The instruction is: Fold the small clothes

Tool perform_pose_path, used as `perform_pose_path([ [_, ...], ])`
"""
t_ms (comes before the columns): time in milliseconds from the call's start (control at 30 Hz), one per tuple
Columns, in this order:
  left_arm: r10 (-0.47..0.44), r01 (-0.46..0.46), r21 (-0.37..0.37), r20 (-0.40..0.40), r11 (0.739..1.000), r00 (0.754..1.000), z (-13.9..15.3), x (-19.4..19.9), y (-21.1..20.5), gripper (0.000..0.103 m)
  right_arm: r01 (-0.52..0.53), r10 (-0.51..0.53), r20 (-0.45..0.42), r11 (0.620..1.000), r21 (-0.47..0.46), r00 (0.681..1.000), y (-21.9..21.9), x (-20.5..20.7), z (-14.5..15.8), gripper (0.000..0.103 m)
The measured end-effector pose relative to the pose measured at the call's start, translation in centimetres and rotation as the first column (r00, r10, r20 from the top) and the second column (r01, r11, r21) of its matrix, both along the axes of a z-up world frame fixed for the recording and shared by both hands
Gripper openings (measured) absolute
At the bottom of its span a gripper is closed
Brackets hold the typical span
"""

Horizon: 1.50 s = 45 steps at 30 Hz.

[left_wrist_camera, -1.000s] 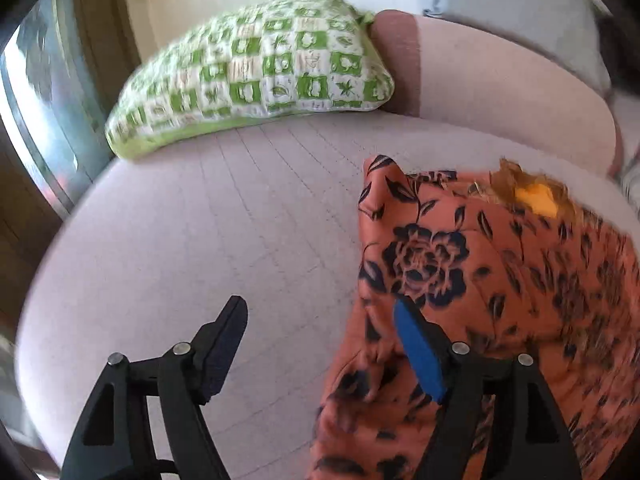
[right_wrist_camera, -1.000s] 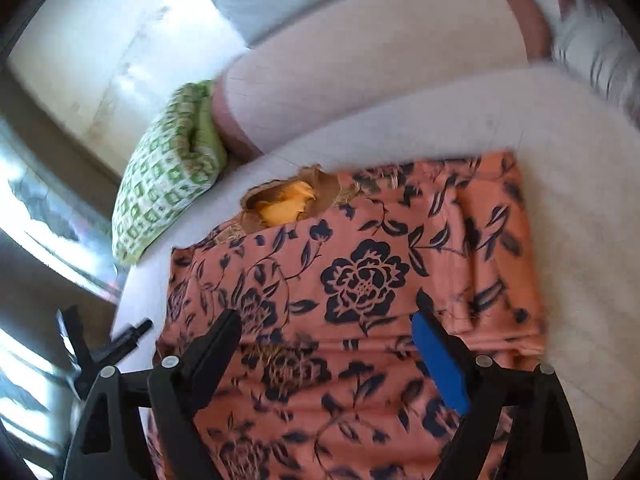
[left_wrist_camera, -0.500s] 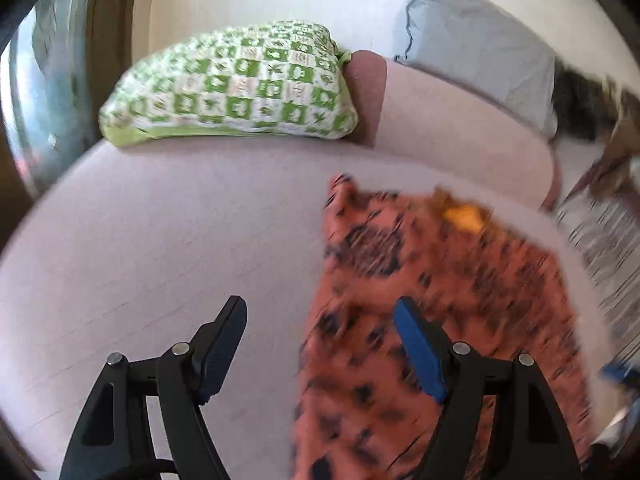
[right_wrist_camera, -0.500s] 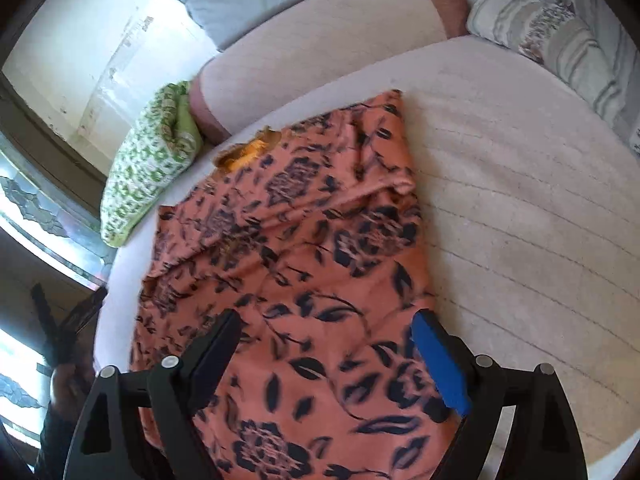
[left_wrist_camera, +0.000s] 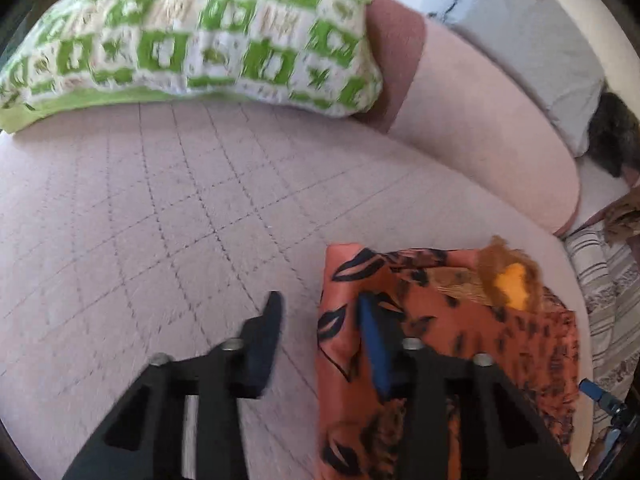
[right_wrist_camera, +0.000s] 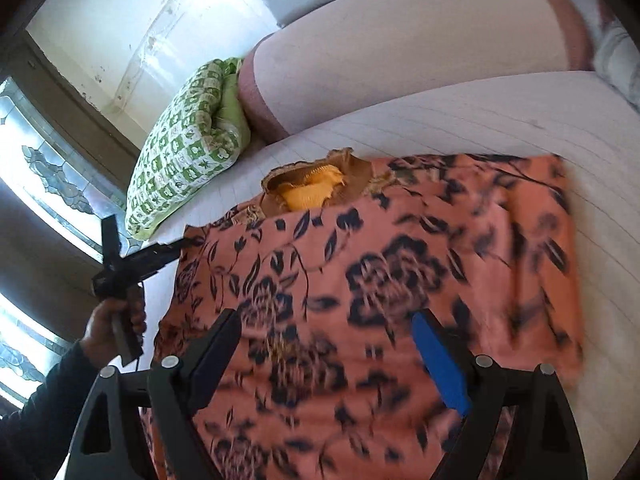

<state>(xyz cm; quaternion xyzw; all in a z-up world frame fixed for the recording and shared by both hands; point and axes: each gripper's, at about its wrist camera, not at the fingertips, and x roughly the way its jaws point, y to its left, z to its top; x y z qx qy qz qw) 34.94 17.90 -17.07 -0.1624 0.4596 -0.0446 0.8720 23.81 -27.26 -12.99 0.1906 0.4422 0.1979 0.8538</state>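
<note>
The orange floral garment point(right_wrist_camera: 400, 272) lies spread flat on the pale quilted bed point(left_wrist_camera: 160, 220), its yellow-lined neck opening point(right_wrist_camera: 316, 188) pointing toward the pink bolster point(right_wrist_camera: 420, 60) at the head. The left claw point(left_wrist_camera: 318, 320) sits low at the garment's left edge, fingers parted: the black finger point(left_wrist_camera: 264, 340) rests over bare quilt, the blue-padded finger point(left_wrist_camera: 374, 344) sits over the cloth, and the folded edge of the fabric stands between them. No pinch there, the jaws are spread with a clear gap. From the right wrist view, the left claw point(right_wrist_camera: 186, 242) reaches toward the garment's upper left corner, gripped in the person's left hand point(right_wrist_camera: 108, 328); whether its tip touches the cloth I cannot tell. The right claw point(right_wrist_camera: 328, 340) hovers above the middle of the garment, fingers wide apart, holding nothing. A green-and-white checked pillow point(left_wrist_camera: 192, 36) leans against the bolster on the left, with a grey pillow point(left_wrist_camera: 520, 40) behind it and a striped cushion point(left_wrist_camera: 600, 280) at the far right.
</note>
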Motion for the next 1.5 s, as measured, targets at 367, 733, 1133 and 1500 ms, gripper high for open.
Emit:
perform_pose_path([
  [367, -0.029, 0.027, 0.178, 0.006, 0.984, 1.000, 0.1, 0.4, -2.8, 0.035, 0.029, -0.026, -0.032, 0.996, 0.082, 0.999, -0.7, 3.6, -2.3, 0.089],
  [733, -0.043, 0.011, 0.157, 0.203, 0.987, 0.978, 6.7, -11.6, -2.3, 0.076, 0.141, -0.137, -0.035, 0.978, 0.157, 0.990, -3.9, -1.2, 0.1, 0.089],
  [1133, -0.072, 0.068, 0.073, 0.044, 0.995, 0.996, 3.2, -34.7, -1.6, 0.080, 0.191, -0.199, -0.142, 0.979, -0.067, 0.970, -9.1, -23.1, -1.3, 0.089],
  [1500, -0.037, 0.062, 0.169, -0.150, 0.984, 0.988, -2.3, -37.6, -3.9, 0.046, 0.165, -0.193, -0.245, 0.978, -0.129, 0.950, -7.9, -27.4, -5.6, 0.088],
])
